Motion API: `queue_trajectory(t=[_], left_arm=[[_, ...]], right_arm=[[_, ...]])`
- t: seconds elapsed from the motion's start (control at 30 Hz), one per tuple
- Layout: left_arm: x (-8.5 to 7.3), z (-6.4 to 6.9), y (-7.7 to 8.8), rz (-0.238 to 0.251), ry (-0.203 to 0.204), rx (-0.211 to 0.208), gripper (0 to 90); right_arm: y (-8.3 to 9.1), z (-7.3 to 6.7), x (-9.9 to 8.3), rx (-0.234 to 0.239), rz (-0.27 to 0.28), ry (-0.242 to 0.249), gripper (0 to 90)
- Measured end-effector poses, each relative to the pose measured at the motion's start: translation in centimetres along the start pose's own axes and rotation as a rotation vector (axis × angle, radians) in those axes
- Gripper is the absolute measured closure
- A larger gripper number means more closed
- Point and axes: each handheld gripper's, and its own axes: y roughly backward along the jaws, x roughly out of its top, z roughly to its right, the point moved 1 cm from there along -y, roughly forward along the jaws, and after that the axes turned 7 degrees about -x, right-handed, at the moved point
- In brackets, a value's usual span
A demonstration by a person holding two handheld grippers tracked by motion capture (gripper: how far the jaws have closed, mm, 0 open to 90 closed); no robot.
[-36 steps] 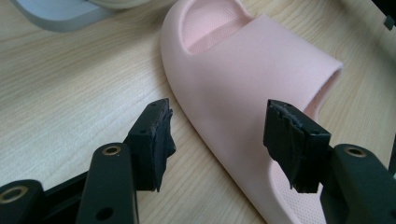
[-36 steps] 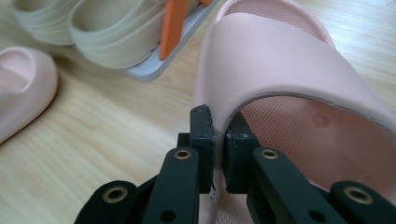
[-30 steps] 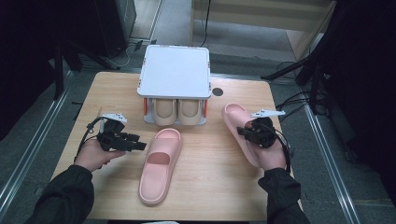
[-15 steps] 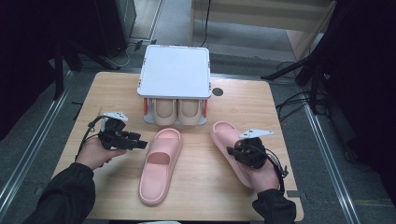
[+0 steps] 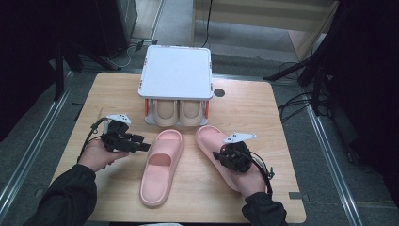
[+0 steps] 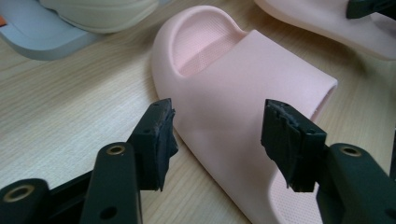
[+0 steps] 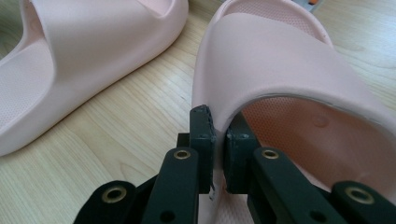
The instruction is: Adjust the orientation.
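Two pink slippers lie on the wooden table [image 5: 282, 141]. The left slipper [image 5: 160, 167] [image 6: 233, 84] lies at the middle, toe toward the far side. My left gripper [image 5: 143, 147] [image 6: 217, 135] is open at its left side; its jaws have just been closing a little, and the pads flank the strap's side without pressing on it. My right gripper [image 5: 221, 157] [image 7: 218, 135] is shut on the right slipper [image 5: 209, 139] [image 7: 280, 60], pinching its side wall just under the edge of the strap. The two slippers lie close together, apart by a narrow gap.
A small rack with a white top [image 5: 176, 70] stands at the back middle, with a pair of beige slippers [image 5: 165, 113] on its lower shelf. A dark round hole [image 5: 219, 92] sits in the table to the rack's right. Bare wood lies at both sides.
My right gripper has dragged the right slipper from the back right toward the front and left, up beside the left slipper. The left hand has stayed in place.
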Motion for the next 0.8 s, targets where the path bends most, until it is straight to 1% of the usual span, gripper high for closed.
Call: queue_trajectory(t=[0.17, 0.33, 0.43, 0.53, 0.6, 0.7, 0.73, 0.8], left_arm=[[0.0, 0.2, -0.2, -0.008, -0.012, 0.009, 43.9], [-0.2, 0.3, -0.1, -0.005, -0.015, 0.013, 43.6], [-0.3, 0.3, -0.1, -0.005, -0.017, 0.015, 43.6], [-0.3, 0.2, -0.1, -0.006, -0.018, 0.014, 43.5], [-0.3, 0.3, -0.1, -0.007, -0.017, 0.016, 43.5], [-0.3, 0.3, -0.3, -0.01, -0.017, 0.013, 43.3], [-0.3, 0.3, -0.3, -0.012, -0.016, 0.013, 43.3], [-0.3, 0.3, -0.4, -0.011, -0.015, 0.011, 43.4]], right_arm=[[-0.8, -0.9, 0.3, 0.009, -0.004, 0.019, 85.0], [-1.8, -2.1, 0.4, 0.011, -0.029, 0.058, 85.1], [-2.3, -2.8, 0.5, -0.006, -0.037, 0.086, 85.1], [-2.7, -3.4, 0.4, -0.01, -0.052, 0.095, 84.8], [-3.0, -3.8, 0.4, -0.014, -0.049, 0.106, 84.2], [-3.2, -4.2, 0.5, -0.001, -0.055, 0.1, 82.7], [-3.4, -4.3, 0.5, 0.011, -0.062, 0.1, 82.2], [-3.5, -4.3, 0.5, 0.014, -0.062, 0.095, 81.0]])
